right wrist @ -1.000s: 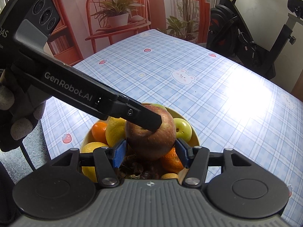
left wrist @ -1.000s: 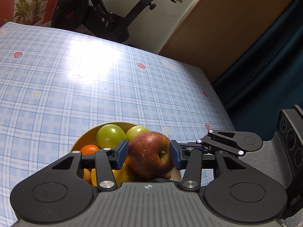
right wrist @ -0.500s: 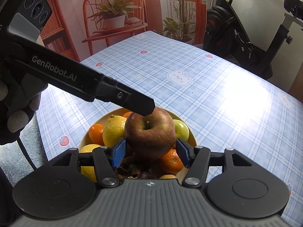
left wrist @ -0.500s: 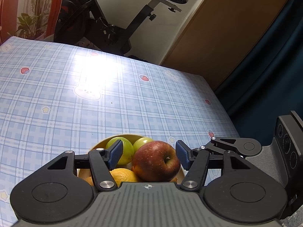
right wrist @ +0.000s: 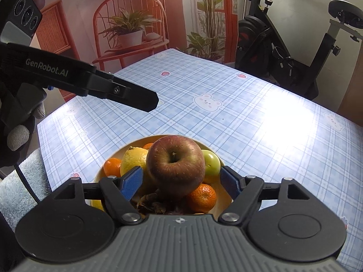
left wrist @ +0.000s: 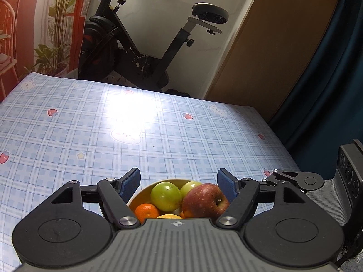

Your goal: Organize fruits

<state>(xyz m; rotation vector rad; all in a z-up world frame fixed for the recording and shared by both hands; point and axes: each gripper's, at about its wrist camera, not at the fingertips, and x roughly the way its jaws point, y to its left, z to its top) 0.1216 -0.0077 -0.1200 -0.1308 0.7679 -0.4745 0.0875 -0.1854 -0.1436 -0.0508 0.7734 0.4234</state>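
A red apple [right wrist: 175,161] rests on top of the fruit in a yellow bowl [right wrist: 212,209], with a lemon [right wrist: 133,160], tangerines [right wrist: 202,196] and green apples [right wrist: 211,161] around it. My right gripper [right wrist: 181,182] is open, its blue pads either side of the apple and apart from it. My left gripper [left wrist: 179,182] is open and empty, raised above the bowl [left wrist: 145,191]; the red apple [left wrist: 205,200] and a green apple [left wrist: 166,195] show between its fingers. The left gripper [right wrist: 127,95] shows at the left in the right wrist view.
The bowl stands near the front edge of a table with a blue plaid cloth [left wrist: 90,131]. An exercise bike [left wrist: 140,52] stands behind the table. A red chair with a potted plant [right wrist: 129,36] is at the back left.
My left gripper has let go of the red apple, opened wide and lifted up and back from the bowl. The apple now rests on the fruit pile. The right gripper stayed open.
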